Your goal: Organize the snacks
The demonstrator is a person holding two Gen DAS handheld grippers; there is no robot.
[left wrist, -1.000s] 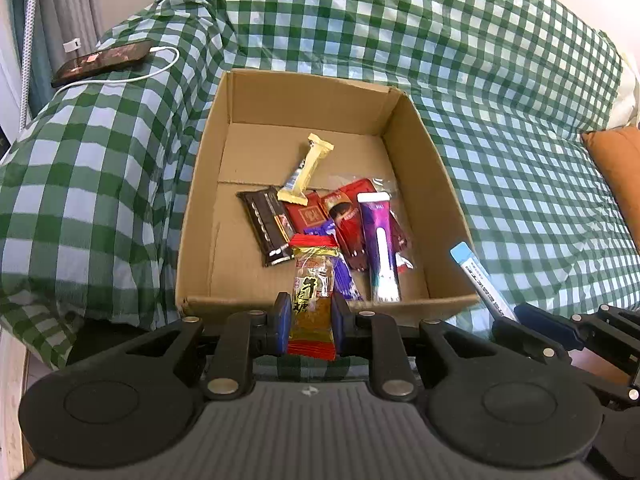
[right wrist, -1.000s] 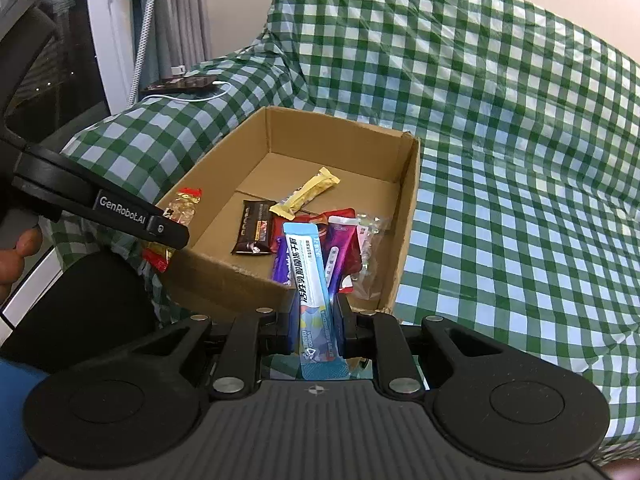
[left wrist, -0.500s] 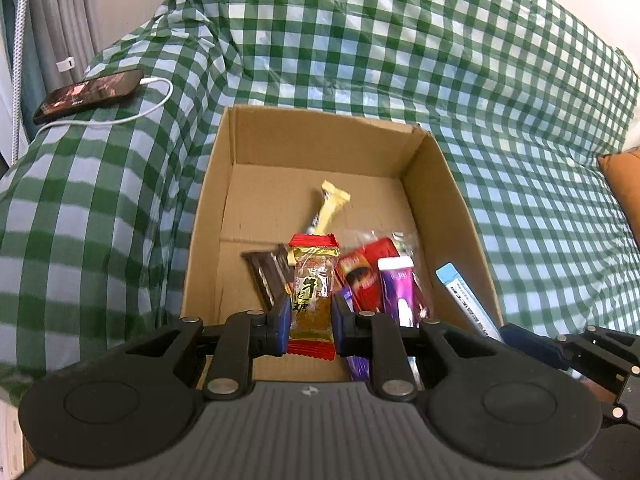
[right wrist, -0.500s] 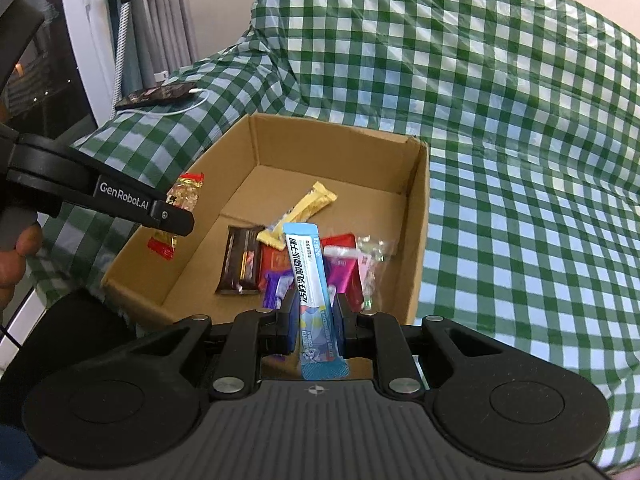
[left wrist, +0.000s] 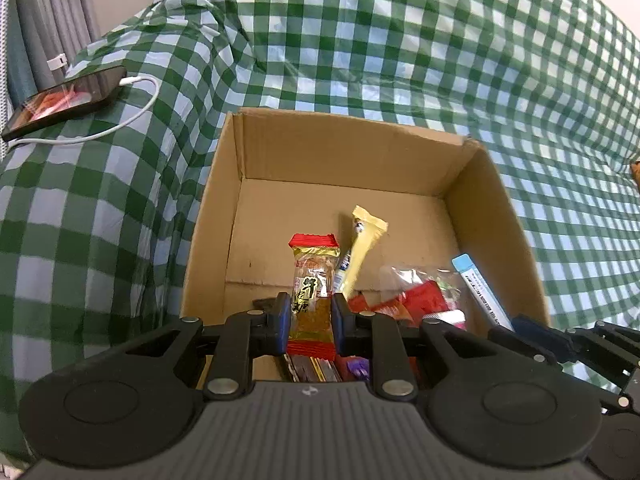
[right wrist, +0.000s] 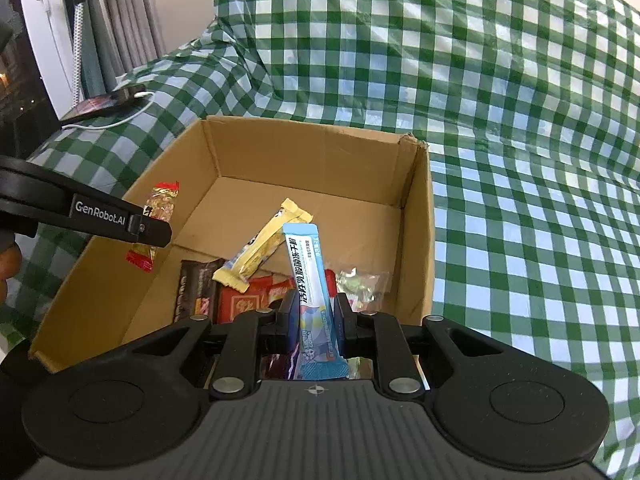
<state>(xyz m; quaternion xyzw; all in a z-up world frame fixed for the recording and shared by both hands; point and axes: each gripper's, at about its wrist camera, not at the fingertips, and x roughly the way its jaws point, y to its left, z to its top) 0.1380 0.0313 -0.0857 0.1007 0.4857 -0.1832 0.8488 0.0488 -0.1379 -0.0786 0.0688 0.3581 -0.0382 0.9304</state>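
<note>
An open cardboard box [left wrist: 492, 216] [right wrist: 418, 216] sits on a green checked cover. My left gripper [left wrist: 311, 312] is shut on a gold candy packet with red ends [left wrist: 314, 280], held over the box's near left part; the packet also shows in the right wrist view [right wrist: 160, 204]. My right gripper [right wrist: 316, 316] is shut on a light-blue stick packet [right wrist: 310, 280], held over the box's near right part; the stick also shows in the left wrist view [left wrist: 480, 294]. In the box lie a yellow bar [right wrist: 264, 250], a brown bar [right wrist: 196, 292], red packets [right wrist: 244, 300] and a clear wrapper [right wrist: 360, 284].
A phone [left wrist: 64, 100] with a white cable [left wrist: 136, 108] lies on the cover at the far left. Grey curtains [right wrist: 116, 20] hang behind it. The checked cover [right wrist: 520, 160] rises behind and spreads to the right of the box.
Both grippers have moved forward from in front of the box to over its inside, each still holding its snack. The box looks closer and larger.
</note>
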